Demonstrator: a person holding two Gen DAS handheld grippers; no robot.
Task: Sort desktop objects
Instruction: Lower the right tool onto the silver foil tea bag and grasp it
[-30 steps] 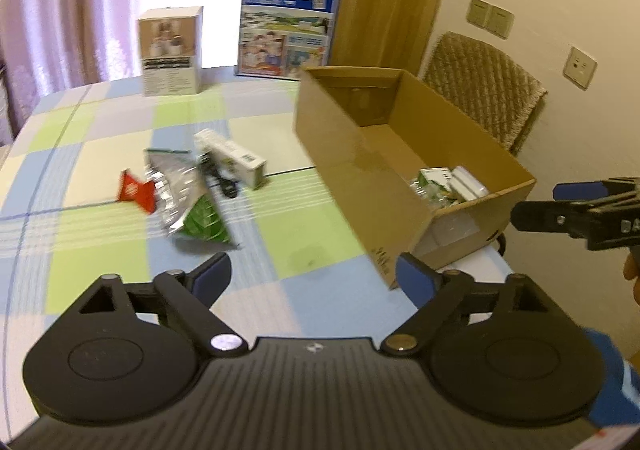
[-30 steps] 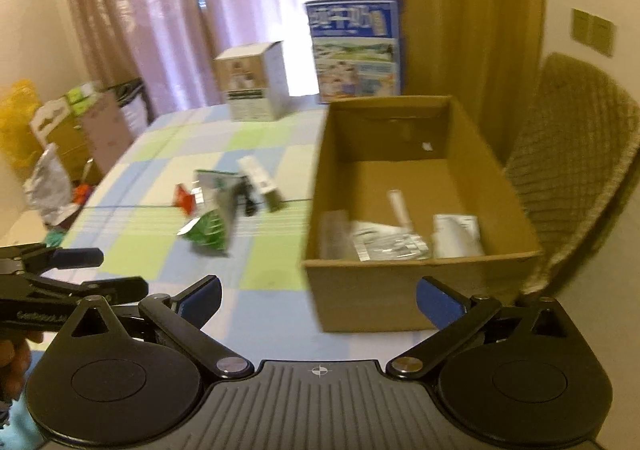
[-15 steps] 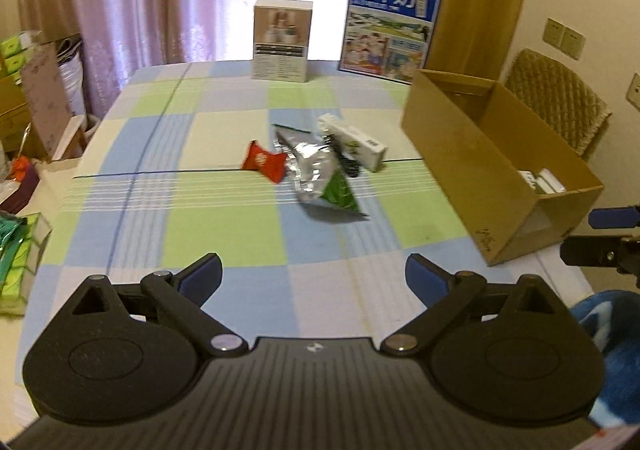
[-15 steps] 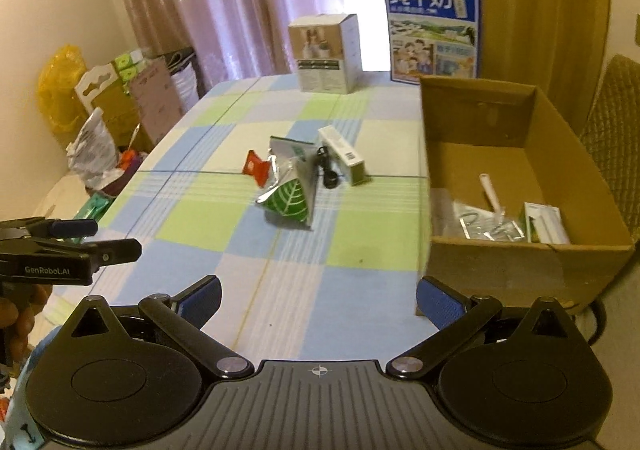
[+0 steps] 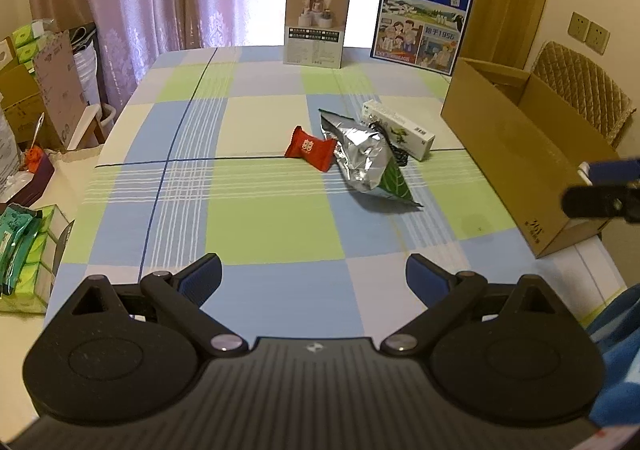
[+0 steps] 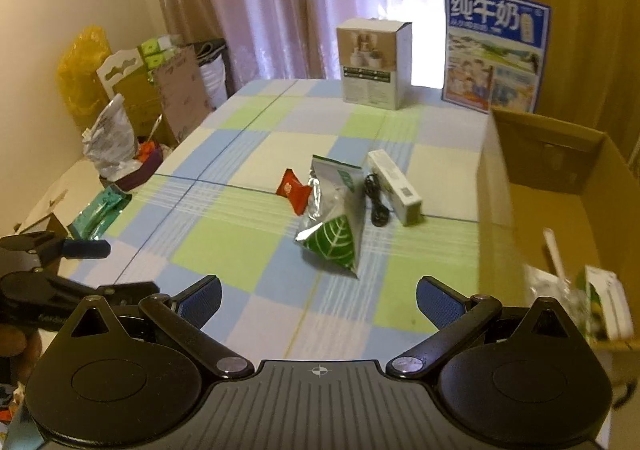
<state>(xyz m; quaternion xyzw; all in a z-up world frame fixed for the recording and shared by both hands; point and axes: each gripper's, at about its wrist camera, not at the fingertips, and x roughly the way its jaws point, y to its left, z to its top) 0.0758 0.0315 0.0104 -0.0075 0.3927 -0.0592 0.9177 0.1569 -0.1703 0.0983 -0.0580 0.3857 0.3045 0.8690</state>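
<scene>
The left gripper (image 5: 313,277) hangs over the near edge of the table with its blue-padded jaws spread wide, having just been opening, and nothing lies between them. The right gripper (image 6: 318,297) is likewise wide apart and empty, poised above the checked tablecloth (image 6: 248,234) just beside the cardboard box (image 6: 496,209). Ahead of both, near the middle of the table, a small cluster waits: a red candy packet (image 5: 310,147), a crumpled silver snack bag (image 5: 366,159) with a green leaf printed on its end, a coiled black cable (image 6: 376,203) and a long white carton (image 5: 400,129) lying flat, all touching or just beside one another. The box stands open at the right edge of the table, and the right wrist view shows a few items already inside it, among them a white stick and a small white-and-green packet, though they are blurred. So the sorting looks partly done: some pieces are boxed, four things appear left to move, and neither gripper has yet reached the cluster.
</scene>
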